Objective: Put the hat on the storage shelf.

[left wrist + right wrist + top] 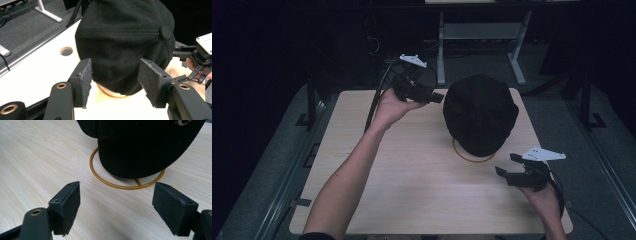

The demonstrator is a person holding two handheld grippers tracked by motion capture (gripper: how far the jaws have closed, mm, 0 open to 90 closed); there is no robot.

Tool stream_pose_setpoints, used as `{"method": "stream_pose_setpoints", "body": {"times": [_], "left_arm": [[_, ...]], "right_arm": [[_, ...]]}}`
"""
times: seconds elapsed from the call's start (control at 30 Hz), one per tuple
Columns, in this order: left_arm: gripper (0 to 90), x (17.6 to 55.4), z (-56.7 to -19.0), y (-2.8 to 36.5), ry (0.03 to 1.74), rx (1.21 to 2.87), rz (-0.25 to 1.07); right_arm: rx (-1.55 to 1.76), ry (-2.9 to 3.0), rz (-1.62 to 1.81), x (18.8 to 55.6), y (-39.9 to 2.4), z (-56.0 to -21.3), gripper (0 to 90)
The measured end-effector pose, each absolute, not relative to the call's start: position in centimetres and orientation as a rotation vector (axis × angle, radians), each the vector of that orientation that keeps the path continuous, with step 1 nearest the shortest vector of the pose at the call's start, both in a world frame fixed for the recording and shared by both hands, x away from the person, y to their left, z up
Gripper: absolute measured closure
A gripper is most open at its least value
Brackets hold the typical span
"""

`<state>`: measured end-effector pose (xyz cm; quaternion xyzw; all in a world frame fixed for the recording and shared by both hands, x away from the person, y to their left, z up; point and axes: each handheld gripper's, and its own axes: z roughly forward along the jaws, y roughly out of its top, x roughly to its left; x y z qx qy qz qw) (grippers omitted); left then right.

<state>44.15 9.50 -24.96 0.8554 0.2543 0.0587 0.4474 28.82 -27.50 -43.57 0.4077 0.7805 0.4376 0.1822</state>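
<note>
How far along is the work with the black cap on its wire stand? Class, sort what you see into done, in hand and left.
Done: the black cap sits on the gold wire stand on the table.
In hand: both grippers are open and hold nothing. The left gripper faces the cap closely, fingers either side of its edge. The right gripper faces the stand's ring.
Left: probably gripping the cap; neither gripper has closed on it.

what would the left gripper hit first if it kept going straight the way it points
Most likely the black cap: it sits right ahead of the open left gripper, on its gold wire stand. Remaining gap is hard to judge.
</note>
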Motion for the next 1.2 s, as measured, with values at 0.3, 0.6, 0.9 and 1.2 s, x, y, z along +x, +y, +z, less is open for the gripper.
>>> {"method": "stream_pose_setpoints", "body": {"times": [0.3,0.6,0.9,1.2], "left_arm": [[40.0,43.4,-25.8,10.9,0.645,2.128,0.153],[37.2,42.9,-26.6,11.7,0.649,2.138,0.172],[34.0,41.9,-27.1,12.4,0.663,2.137,0.183],[32.7,41.0,-28.0,13.6,0.682,2.118,0.181]], "right_arm": [[1.151,2.205,1.225,28.8,-27.4,-43.7,20.9],[1.159,2.203,1.219,28.7,-27.3,-43.7,20.8],[1.161,2.198,1.228,28.5,-27.2,-43.7,20.3],[1.152,2.199,1.232,28.4,-26.9,-43.7,20.2]]}}
